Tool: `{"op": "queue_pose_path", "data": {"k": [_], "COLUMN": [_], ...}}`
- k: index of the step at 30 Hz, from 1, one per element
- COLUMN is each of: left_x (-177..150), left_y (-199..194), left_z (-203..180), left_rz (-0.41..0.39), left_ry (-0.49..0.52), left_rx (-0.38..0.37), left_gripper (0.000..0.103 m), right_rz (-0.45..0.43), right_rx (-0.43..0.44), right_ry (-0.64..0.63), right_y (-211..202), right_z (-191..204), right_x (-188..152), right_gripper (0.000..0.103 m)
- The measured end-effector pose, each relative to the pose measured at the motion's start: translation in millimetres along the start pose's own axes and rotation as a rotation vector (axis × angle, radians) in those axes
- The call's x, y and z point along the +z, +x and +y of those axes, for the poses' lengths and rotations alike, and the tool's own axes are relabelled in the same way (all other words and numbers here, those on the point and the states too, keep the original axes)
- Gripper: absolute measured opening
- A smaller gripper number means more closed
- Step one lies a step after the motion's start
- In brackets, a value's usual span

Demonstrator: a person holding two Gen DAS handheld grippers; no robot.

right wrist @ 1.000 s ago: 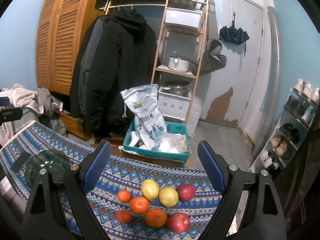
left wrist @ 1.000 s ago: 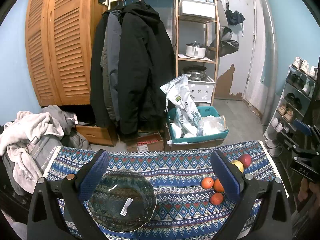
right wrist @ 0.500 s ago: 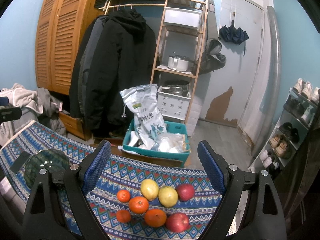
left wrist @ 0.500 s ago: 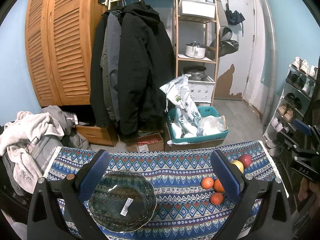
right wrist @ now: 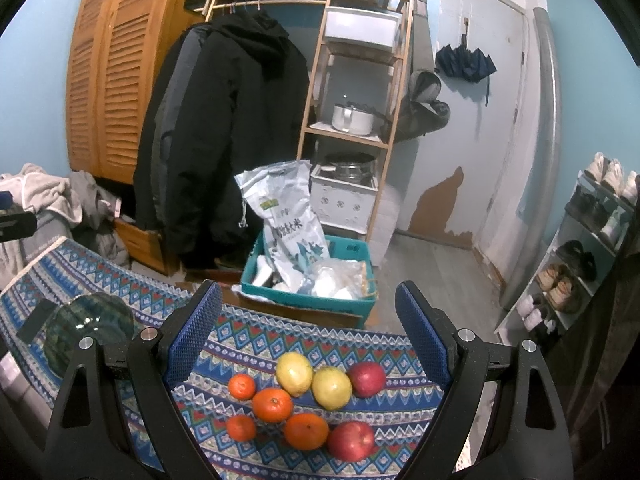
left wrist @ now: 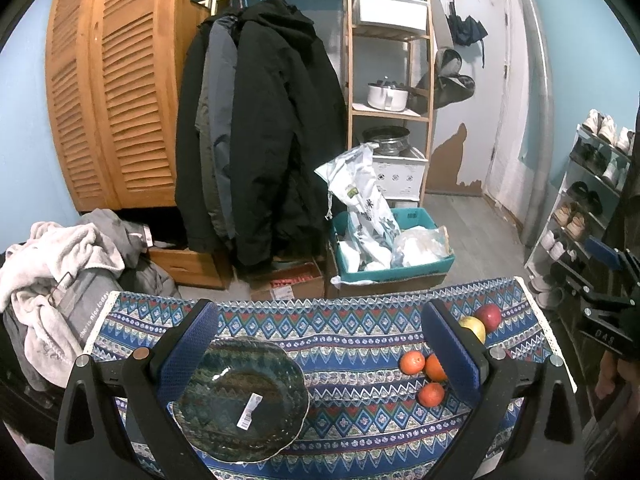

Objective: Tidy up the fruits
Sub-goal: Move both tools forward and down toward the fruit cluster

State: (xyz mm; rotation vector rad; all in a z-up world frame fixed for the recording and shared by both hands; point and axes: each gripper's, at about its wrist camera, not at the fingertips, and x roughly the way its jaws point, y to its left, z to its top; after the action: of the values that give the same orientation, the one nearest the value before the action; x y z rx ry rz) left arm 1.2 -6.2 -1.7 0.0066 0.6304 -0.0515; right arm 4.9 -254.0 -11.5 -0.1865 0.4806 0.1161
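Presently: fruit not yet picked up, both grippers spread and empty.

At left, the left gripper point(left wrist: 318, 354) hangs with jaws wide above the dark glass bowl point(left wrist: 240, 400), which sits bare on the patterned cloth point(left wrist: 352, 412). At right, the right gripper point(right wrist: 308, 334) is likewise spread above the fruit cluster: four oranges point(right wrist: 272, 405), two lemons point(right wrist: 294, 374), two apples point(right wrist: 351, 440), well apart from the bowl. Judged step: approach. The next move calls for lowering onto one fruit, closing gently, and carrying it leftward to the bowl.
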Motion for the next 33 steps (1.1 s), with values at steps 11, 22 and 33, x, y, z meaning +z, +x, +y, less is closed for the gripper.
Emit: {"op": "queue_pose_path", "data": {"k": [11,22,33], "left_x": [-13,-40,-83], "left_y": [28,67,132], "left_z": [-16,-43,-71], "left_rz": [0.084,0.21,0.417], "left_ry": [0.031,0.087,0.097], "left_rx": [-0.019,-0.049,-0.119], "left_gripper": [0.102,0.102,0.102], "right_rz": [0.1,0.208,0.382], "right_rx": [0.002,-0.004,0.0], "right_ry": [0.024,0.04,0.128], "right_y": [22,43,83], "right_z": [-14,-29,-61], "right_x": [-18,-44,-89], "right_gripper": [0.087,0.087,0.087]}}
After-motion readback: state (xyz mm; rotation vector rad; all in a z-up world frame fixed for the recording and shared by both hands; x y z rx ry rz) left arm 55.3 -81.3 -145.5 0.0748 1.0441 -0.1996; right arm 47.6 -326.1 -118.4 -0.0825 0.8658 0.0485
